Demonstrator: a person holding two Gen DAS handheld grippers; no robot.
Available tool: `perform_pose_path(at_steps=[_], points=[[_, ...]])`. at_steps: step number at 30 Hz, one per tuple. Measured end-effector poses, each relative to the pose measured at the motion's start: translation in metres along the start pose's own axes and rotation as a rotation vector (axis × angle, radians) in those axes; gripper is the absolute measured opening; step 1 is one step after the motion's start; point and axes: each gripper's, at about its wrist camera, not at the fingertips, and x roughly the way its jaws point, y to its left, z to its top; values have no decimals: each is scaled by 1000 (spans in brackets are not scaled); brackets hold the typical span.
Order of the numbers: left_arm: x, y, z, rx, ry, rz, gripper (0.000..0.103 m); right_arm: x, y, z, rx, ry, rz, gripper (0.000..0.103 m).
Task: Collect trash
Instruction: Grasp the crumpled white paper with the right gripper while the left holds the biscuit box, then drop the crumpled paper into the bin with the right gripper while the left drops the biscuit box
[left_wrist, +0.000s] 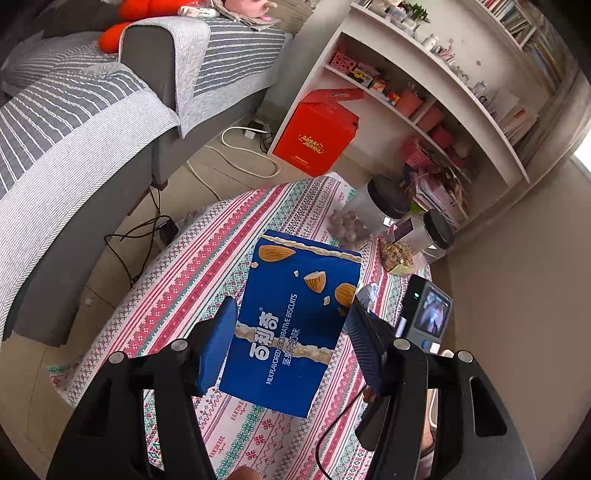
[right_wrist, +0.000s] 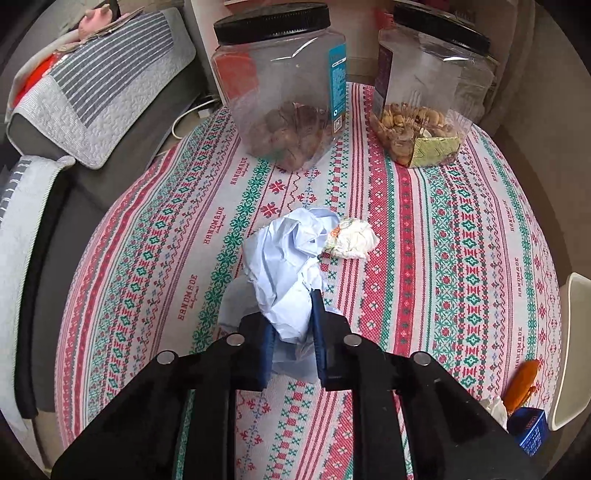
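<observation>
In the left wrist view my left gripper (left_wrist: 291, 339) is shut on a blue biscuit box (left_wrist: 295, 325) printed with almonds, held tilted above the patterned tablecloth (left_wrist: 207, 258). The right wrist view has my right gripper (right_wrist: 293, 325) shut on a crumpled pale blue paper (right_wrist: 284, 266) that rests on the tablecloth (right_wrist: 461, 240). A smaller crumpled white wrapper (right_wrist: 351, 238) lies just beyond it, touching the blue paper's far side.
Two clear jars with black lids stand at the table's far end: one with round brown nuts (right_wrist: 284, 85), one with mixed nuts (right_wrist: 428, 99). A grey striped sofa (left_wrist: 74, 122), a red carton (left_wrist: 317, 133) and white shelves (left_wrist: 424, 85) surround the table. The other gripper's camera (left_wrist: 428, 314) shows at right.
</observation>
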Motion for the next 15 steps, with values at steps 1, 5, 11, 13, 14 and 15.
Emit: perform_pose_path(at_steps=[1, 5, 11, 13, 14, 15], points=[[-1, 0, 0, -3, -1, -2, 59, -7, -2, -3, 4, -9, 16, 14], [-1, -2, -2, 2, -3, -3, 59, -34, -7, -16, -12, -51, 51, 14], [6, -13, -8, 37, 13, 7, 59, -75, -14, -31, -48, -107, 112, 13], [9, -19, -11, 52, 15, 13, 59, -91, -20, -34, -51, -131, 133, 13], [10, -22, -12, 60, 15, 15, 59, -99, -25, -35, -51, -144, 145, 13], [12, -25, -14, 69, 14, 16, 59, -106, -29, -37, -48, -153, 154, 13]])
